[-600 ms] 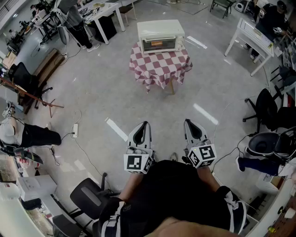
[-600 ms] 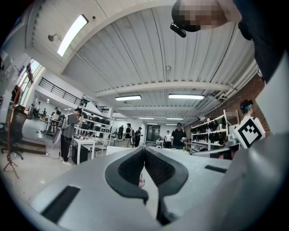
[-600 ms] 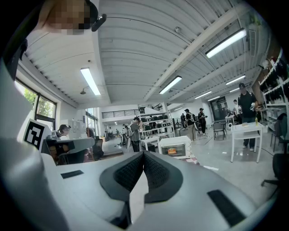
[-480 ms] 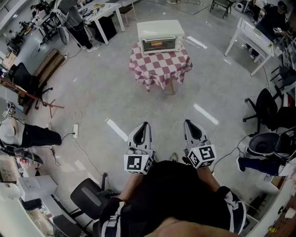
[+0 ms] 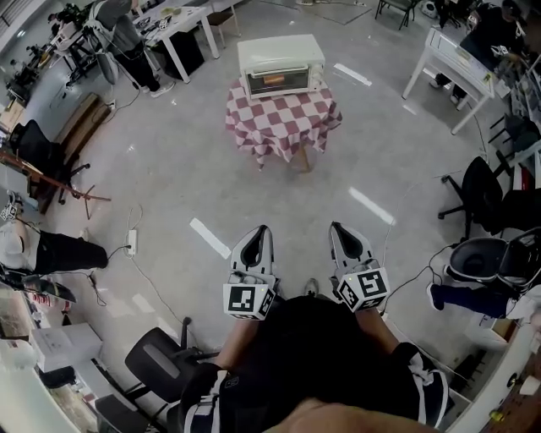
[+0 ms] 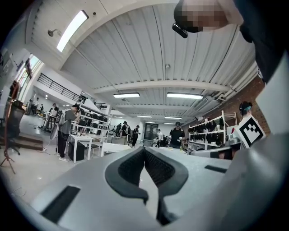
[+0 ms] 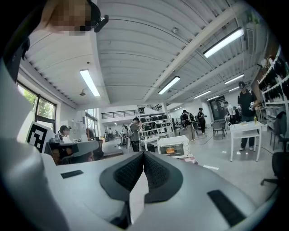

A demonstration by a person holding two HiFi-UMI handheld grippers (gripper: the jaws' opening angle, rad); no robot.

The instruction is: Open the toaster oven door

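A cream toaster oven [image 5: 281,65] stands with its door closed on a small table under a red-and-white checked cloth [image 5: 283,123], far ahead across the floor. In the right gripper view the toaster oven [image 7: 172,146] shows small beyond the jaw tips, something orange glowing behind its window. My left gripper [image 5: 263,230] and right gripper [image 5: 338,228] are held close to my body, side by side and about level, both shut with nothing between the jaws. The left gripper [image 6: 144,150] faces desks and people; the oven is not in that view.
Grey floor lies between me and the table. White desks stand at the back left [image 5: 182,25] and at the right [image 5: 456,63]. Office chairs sit at my lower left [image 5: 161,359] and right [image 5: 473,190]. A power strip with cable [image 5: 131,241] lies on the floor at the left. Several people stand in the background.
The table and oven have shifted slightly up and left in the head view, and the floor markings with them. Both grippers stay shut in the same pose near my body.
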